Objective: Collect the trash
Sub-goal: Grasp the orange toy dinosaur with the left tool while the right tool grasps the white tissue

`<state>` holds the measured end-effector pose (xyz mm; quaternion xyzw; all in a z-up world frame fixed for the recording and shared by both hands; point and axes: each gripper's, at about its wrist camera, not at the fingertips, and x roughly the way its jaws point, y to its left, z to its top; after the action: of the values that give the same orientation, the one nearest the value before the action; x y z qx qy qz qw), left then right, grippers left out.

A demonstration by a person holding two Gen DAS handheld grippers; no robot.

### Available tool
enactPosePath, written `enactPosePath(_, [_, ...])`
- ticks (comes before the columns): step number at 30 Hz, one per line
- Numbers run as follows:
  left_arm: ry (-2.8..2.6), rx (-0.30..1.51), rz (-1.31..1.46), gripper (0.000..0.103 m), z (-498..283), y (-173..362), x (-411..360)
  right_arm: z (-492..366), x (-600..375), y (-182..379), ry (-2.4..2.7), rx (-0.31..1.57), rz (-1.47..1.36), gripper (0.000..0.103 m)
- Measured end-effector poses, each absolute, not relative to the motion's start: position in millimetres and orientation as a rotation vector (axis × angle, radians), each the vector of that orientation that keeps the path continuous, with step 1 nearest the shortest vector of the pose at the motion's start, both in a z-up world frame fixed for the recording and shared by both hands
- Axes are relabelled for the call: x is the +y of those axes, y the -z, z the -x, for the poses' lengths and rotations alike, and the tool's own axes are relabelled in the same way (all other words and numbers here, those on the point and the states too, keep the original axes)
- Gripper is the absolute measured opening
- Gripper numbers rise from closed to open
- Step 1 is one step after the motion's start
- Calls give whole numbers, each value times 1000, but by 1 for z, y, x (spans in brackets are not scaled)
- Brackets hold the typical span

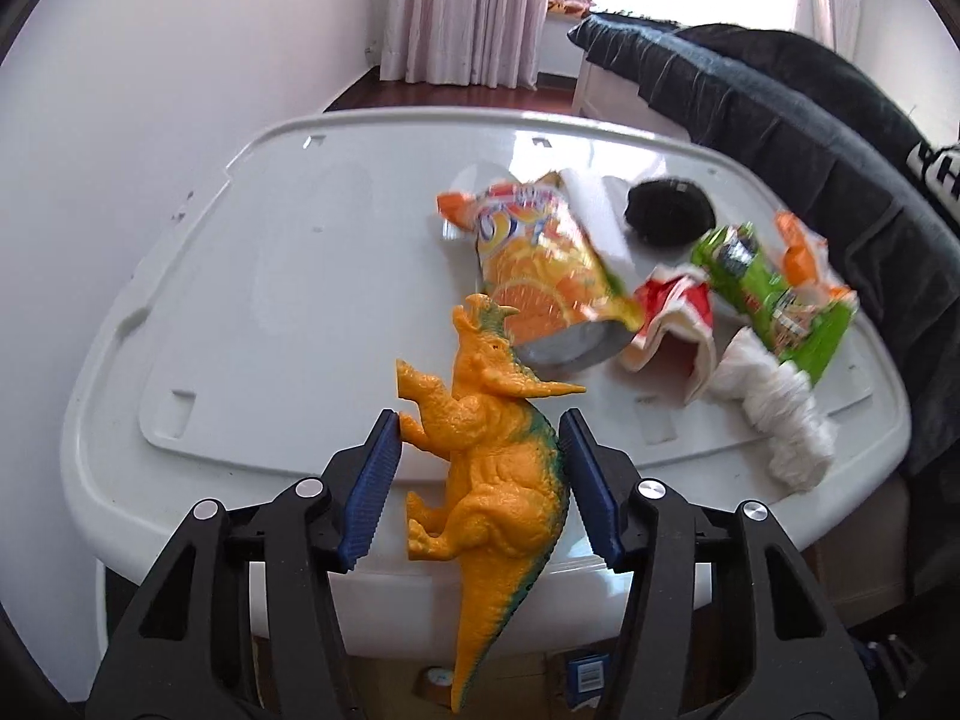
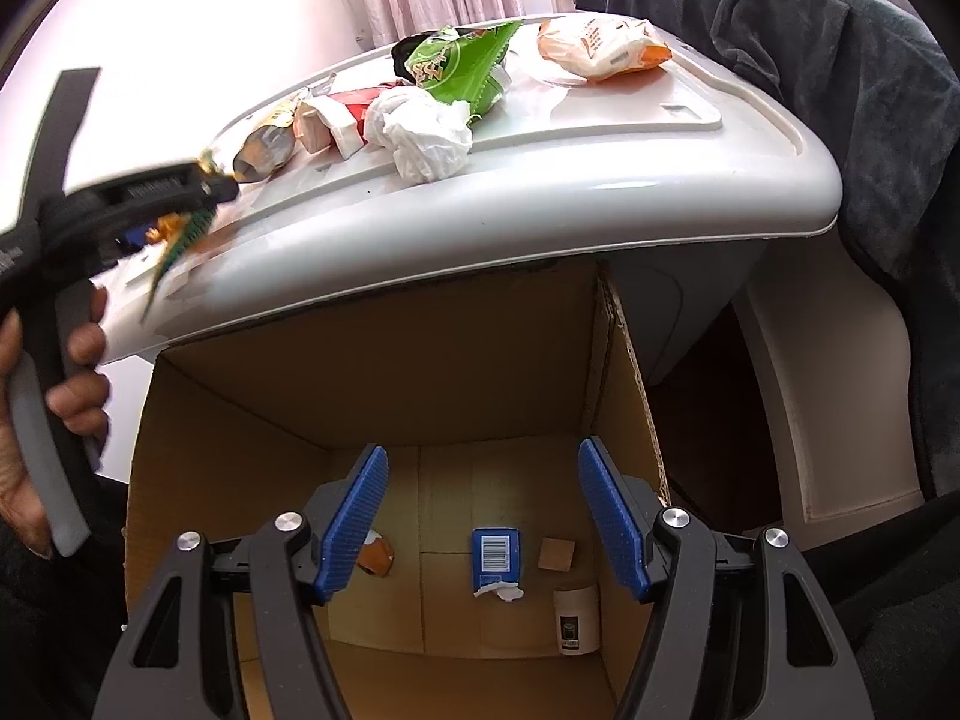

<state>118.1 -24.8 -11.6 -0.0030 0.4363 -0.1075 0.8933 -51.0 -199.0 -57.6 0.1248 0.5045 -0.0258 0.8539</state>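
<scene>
Your left tongs [image 1: 480, 480] are closed onto the orange toy dinosaur [image 1: 486, 456] at the near edge of the white counter [image 1: 270, 276]; the blue pads press its foreleg on one side and its back on the other, its head points toward the far side and its tail hangs past the near edge; your right tongs [image 2: 483, 516] stand wide with nothing between the pads, hovering over the open cardboard box [image 2: 240, 420] that sits below the counter's near edge; inside the box lie a blue packet with a barcode [image 2: 497, 558], a small brown square piece [image 2: 556, 554], a white cylinder [image 2: 576, 621] in the right corner and an orange scrap [image 2: 375, 558] beside the left pad; the trash on the counter sits toward its right side: an orange snack bag [image 1: 540, 264] just beyond the dinosaur's head, a red and white wrapper [image 1: 675, 330] beside it, a green bag [image 1: 768, 300] and crumpled white paper [image 1: 780, 414] near the right edge, an orange and white packet [image 2: 600, 48] at the far right corner, and a black round object [image 1: 669, 210] behind the snack bag; a dark blanket [image 1: 810, 150] is draped along the counter's right side; your left hand [image 2: 54, 396] grips its handle in the right wrist view.
</scene>
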Motion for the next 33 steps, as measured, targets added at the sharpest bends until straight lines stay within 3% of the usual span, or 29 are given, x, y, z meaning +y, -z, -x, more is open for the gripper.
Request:
enactPosePath(15, [248,742,-42,54,-39,-67,-15,43,-200,24,38,955,-195,65])
enactPosePath(23, [221,730,-67,54,15,-55,-4,-20,-196,-25,-84,848,-62,65])
enactPosePath(33, [251,760,-36,54,16,-38,0,-95,-201,-4,-198,958,-47,65])
